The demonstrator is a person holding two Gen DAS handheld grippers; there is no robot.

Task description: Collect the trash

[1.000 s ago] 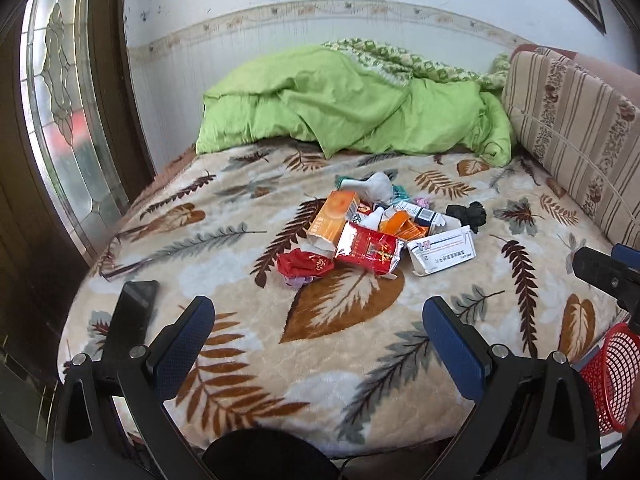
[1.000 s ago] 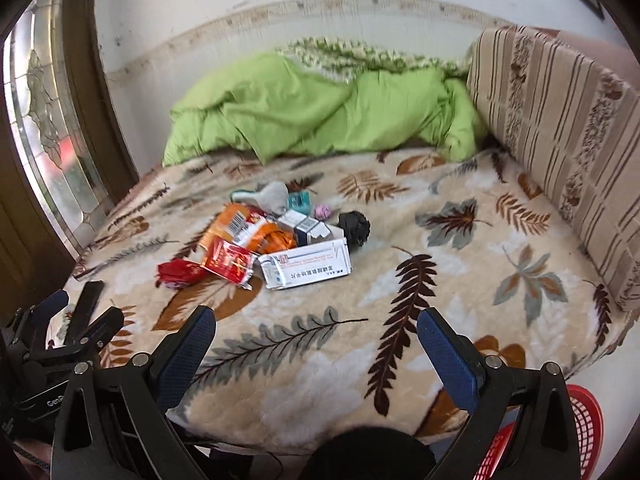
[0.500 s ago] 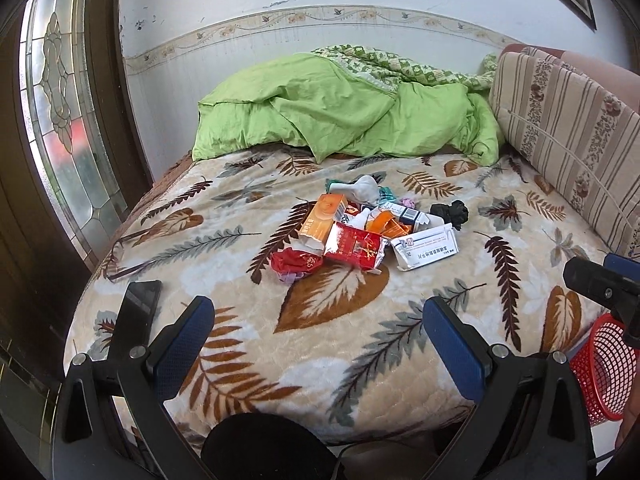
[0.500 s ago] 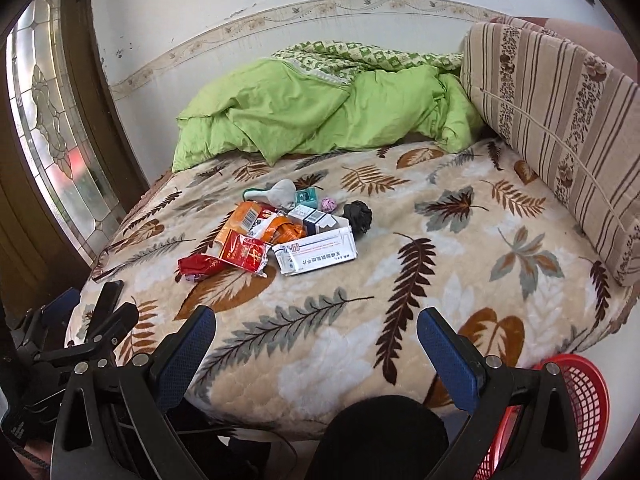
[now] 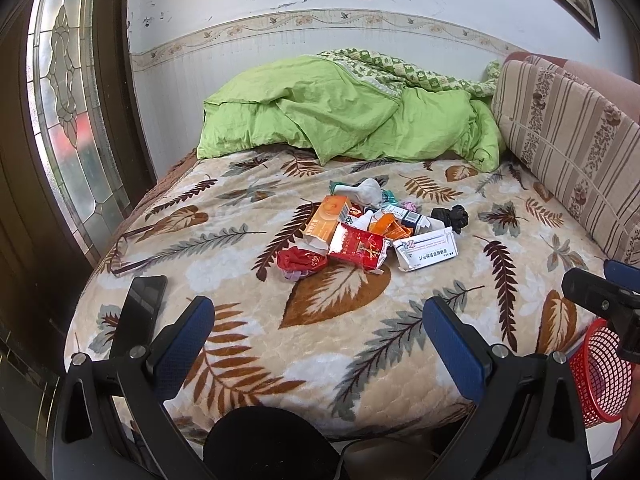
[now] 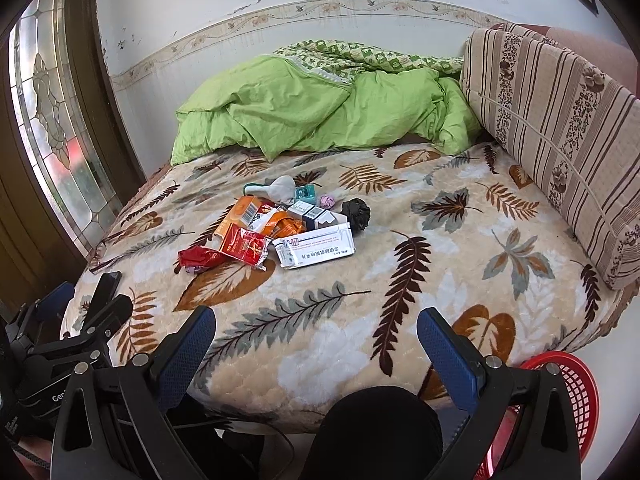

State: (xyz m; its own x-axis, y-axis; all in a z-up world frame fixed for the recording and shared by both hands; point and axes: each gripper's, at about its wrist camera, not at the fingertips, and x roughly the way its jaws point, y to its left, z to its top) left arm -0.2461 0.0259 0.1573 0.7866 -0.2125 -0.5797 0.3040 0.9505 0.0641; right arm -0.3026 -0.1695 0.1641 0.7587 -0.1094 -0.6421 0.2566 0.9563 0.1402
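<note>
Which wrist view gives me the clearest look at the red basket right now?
The left wrist view: the red basket shows its mesh wall and open rim beside the bed, though the right tool partly covers it. The right wrist view shows only part of its rim and wall, behind that tool's own frame.

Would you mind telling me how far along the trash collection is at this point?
Nothing looks done: the trash pile lies untouched on the bed, and no trash shows in the visible part of the red basket on the floor beside it. Nothing is in hand: the left gripper and right gripper are both open and short of the pile. Every piece is left to move.
</note>
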